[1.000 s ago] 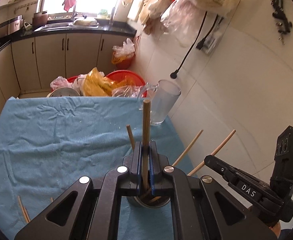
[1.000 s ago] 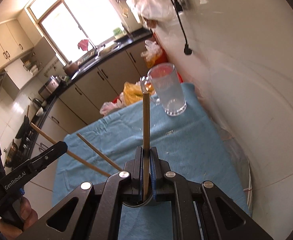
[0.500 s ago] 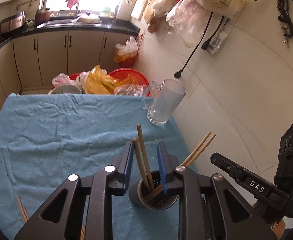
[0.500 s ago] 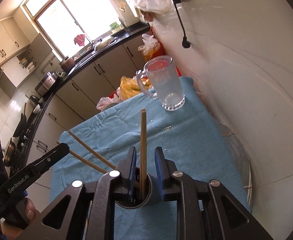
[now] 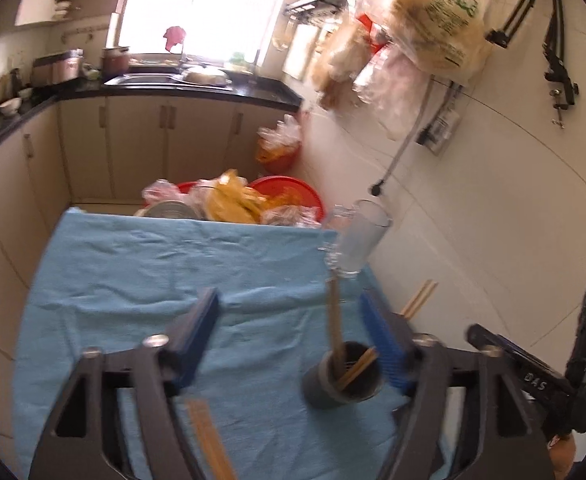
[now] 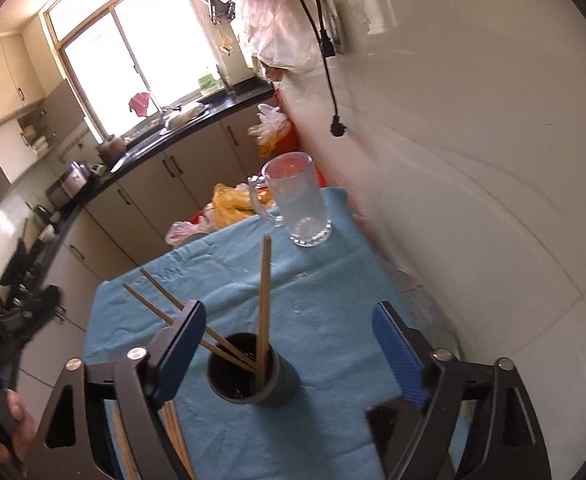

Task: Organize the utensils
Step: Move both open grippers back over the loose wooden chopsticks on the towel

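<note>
Right wrist view: the right gripper (image 6: 289, 348) has just been opening, and its blue pads stand wide apart on either side of a dark cylindrical holder (image 6: 253, 372) on the blue cloth (image 6: 325, 312), pressing on nothing. Chopsticks (image 6: 263, 300) stand in the holder, one nearly upright, two leaning left. More chopsticks (image 6: 173, 432) lie flat on the cloth under the left finger. A clear glass mug (image 6: 299, 200) stands at the cloth's far corner near the tiled wall. In the left wrist view the left gripper (image 5: 289, 336) has likewise just been opening, gripping nothing; the holder sits just inside its right pad.
</note>
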Demonstrator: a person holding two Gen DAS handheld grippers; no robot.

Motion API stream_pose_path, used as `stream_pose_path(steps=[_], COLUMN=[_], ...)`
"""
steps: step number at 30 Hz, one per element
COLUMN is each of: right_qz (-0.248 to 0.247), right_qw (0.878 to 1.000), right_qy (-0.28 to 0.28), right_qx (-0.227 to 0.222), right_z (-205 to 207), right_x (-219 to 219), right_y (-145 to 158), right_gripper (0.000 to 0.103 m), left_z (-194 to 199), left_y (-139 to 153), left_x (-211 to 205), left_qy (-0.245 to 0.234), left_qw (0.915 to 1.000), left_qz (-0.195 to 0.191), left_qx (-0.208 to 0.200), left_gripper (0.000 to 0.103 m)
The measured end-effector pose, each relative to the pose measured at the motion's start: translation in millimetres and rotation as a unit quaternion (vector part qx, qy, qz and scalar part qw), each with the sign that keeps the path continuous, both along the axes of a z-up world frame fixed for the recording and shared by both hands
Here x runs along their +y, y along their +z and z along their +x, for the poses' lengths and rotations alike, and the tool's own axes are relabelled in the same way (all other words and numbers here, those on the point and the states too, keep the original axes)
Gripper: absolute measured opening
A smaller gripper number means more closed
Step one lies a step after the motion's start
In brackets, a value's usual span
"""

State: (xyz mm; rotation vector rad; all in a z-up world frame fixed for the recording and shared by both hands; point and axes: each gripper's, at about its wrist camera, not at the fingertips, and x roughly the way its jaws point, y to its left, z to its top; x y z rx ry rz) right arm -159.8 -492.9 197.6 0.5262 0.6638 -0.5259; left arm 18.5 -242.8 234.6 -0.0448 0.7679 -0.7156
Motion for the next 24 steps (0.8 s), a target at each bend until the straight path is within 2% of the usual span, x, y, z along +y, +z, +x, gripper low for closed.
stream_pose_path(steps=[1,4,6,9,14,20,24], right_qz=[-0.003,-0.012,-0.006,0.013,0.033,0.044,0.062], right_qw=[1.0,1.0,0.999,0.998,0.995,0.987,0.977], right_qy=[-0.002,-0.006,0.004,0.019,0.062,0.13,0.179], right_qx=[0.005,0.022,0.036,0.051,0.07,0.081,0.094], right_z=[-3,-10,-12,-11,-2,21,39], right_x=[3,17,29,43,78,129,163], right_y=[-3,-11,-21,-37,-57,-74,-90], right_gripper=[0.094,0.097,0.097,0.097,0.097,0.096,0.08], left_z=[-1,-1,0,1,-4,-20,-31], left_y=[-2,-11,-23,-43,-85,-121,-134], left_x=[11,49,72,106,168,220,244], left_qy=[0.013,0.062,0.086,0.112,0.161,0.189,0.195], left_qw=[0.9999,0.9978,0.9958,0.9929,0.9825,0.9717,0.9677], left_qz=[0.002,0.014,0.029,0.038,0.059,0.075,0.088], left_qx=[-0.005,-0.017,-0.009,0.017,0.073,0.121,0.134], left_gripper=[0.089,0.091,0.093,0.093,0.093,0.093,0.093])
